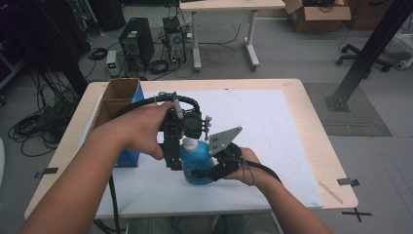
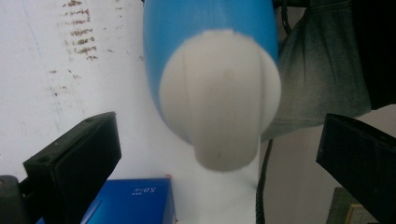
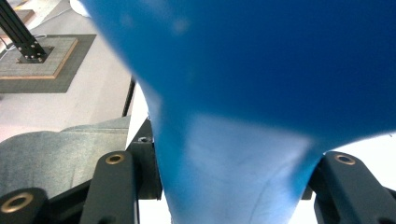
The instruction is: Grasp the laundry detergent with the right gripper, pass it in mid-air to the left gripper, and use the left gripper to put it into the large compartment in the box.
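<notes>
Blue bottle (image 1: 196, 165) clamped by right gripper (image 1: 214, 170); left gripper (image 1: 178, 146) fingers wide around its white cap (image 2: 219, 100), could topple it.

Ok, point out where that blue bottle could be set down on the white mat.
The white mat lies bare to the right of the blue bottle, out to the table's right edge, and along the far side behind both tools. The left is crowded: the cardboard box and a blue box stand there, beside the left tool.
</notes>
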The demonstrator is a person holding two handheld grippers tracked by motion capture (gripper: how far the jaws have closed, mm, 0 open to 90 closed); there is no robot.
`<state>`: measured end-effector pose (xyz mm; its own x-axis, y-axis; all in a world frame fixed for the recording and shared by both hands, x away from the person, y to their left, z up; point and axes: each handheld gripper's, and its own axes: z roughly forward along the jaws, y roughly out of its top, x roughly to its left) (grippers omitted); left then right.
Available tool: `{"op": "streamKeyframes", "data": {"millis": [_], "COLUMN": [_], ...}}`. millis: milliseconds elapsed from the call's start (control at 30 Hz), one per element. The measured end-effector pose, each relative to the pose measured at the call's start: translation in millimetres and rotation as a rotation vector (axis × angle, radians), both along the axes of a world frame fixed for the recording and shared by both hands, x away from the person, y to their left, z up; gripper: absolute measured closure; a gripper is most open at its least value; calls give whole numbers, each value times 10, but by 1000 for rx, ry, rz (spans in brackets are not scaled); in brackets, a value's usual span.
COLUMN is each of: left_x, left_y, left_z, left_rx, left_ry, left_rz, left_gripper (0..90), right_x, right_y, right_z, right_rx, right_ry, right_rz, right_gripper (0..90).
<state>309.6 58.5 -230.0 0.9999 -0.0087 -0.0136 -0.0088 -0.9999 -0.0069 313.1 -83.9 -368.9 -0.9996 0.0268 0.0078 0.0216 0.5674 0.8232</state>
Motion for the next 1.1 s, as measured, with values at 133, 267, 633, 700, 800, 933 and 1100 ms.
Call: {"op": "streamKeyframes", "data": {"millis": [133,267,633,700,800,933,1100], "left_x": [-13,-20,-50,-47,-47,-50,-51], "left_y": [-6,-10,-21,-22,-26,-35,-41], "left_z": [-25,-63,-155,-172,-192,-205,-222], "left_rx": [-5,-2,0,1,1,-2,-5], "left_ry": [6,9,9,10,7,1,-8], "left_rz": [-1,1,4,5,6,3,3], "left_gripper": [2,2,2,2,2,2,2], "right_x": [-8,-11,-26,-29,-31,-28,-27], "right_y": [45,83,142,148,160,166,178], "right_z": [-3,5,24,19,17,21,28], "right_rx": [1,8,11,11,12,10,17], "right_ry": [-5,-5,2,1,-4,-8,-2], "right_rz": [-1,-4,-7,-10,-7,-7,-9], "right_gripper": [452,452,452,452,452,452,452]}}
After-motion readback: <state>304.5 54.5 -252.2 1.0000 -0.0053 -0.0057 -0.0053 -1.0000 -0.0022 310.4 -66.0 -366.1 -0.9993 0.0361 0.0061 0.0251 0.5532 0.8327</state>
